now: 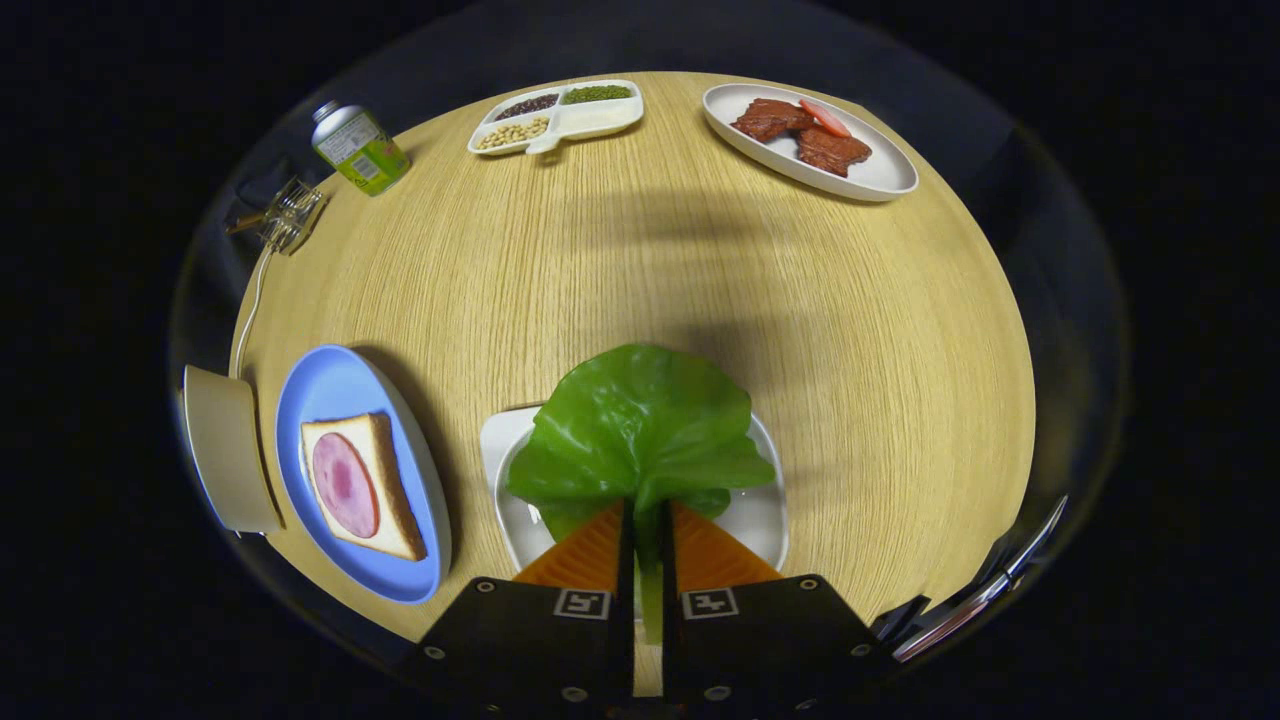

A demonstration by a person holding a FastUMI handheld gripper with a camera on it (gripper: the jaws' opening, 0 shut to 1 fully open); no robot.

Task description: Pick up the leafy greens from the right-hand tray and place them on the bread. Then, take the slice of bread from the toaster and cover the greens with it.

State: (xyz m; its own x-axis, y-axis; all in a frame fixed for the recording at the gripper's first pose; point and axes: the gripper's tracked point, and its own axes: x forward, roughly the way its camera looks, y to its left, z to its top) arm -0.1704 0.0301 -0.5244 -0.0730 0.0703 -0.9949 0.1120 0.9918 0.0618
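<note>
While clenched on one leafy green by its stem, gripper above one white tray. Left: one blue plate, one bread slice, one ham round.

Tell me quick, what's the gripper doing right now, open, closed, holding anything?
Gripper: closed on the stem of the glossy green lettuce leaf, which fans out just ahead of the fingers, over the white square tray.

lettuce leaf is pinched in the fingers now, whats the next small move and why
Probably carry the lettuce leaf left toward the blue plate. The gripper is closed on its stem above the white tray, and the bread there, topped with ham, has no greens yet.
</note>
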